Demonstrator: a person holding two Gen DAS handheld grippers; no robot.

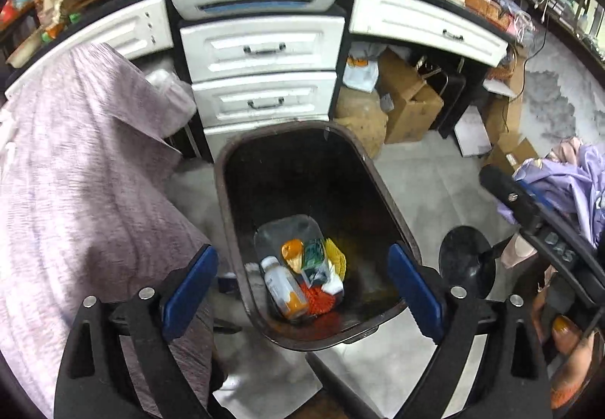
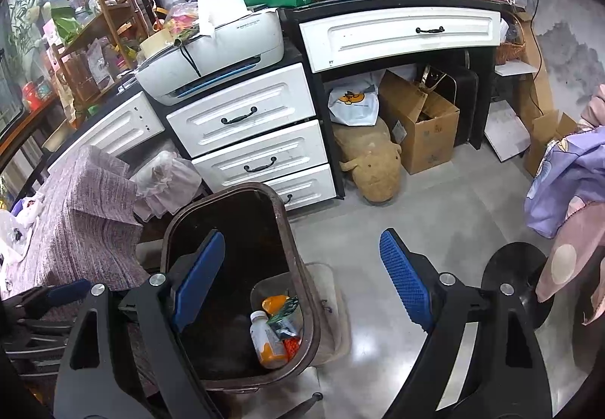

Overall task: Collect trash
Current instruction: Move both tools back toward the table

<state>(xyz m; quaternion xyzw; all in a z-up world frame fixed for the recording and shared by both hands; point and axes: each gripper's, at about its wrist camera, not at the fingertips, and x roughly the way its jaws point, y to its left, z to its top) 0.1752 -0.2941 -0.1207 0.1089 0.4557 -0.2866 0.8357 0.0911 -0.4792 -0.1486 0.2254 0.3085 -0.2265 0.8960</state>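
Left gripper (image 1: 302,290) spread empty over bin (image 1: 227,199) — bottle (image 1: 284,288) inside.

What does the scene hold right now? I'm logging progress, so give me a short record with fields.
bin: dark bin on the floor, open top
contents: bottle, orange wrapper, green packet, clear tray
left hand-held gripper: open, above bin, holding nothing
right hand-held gripper: open, holding nothing
nearby: drawers, printer
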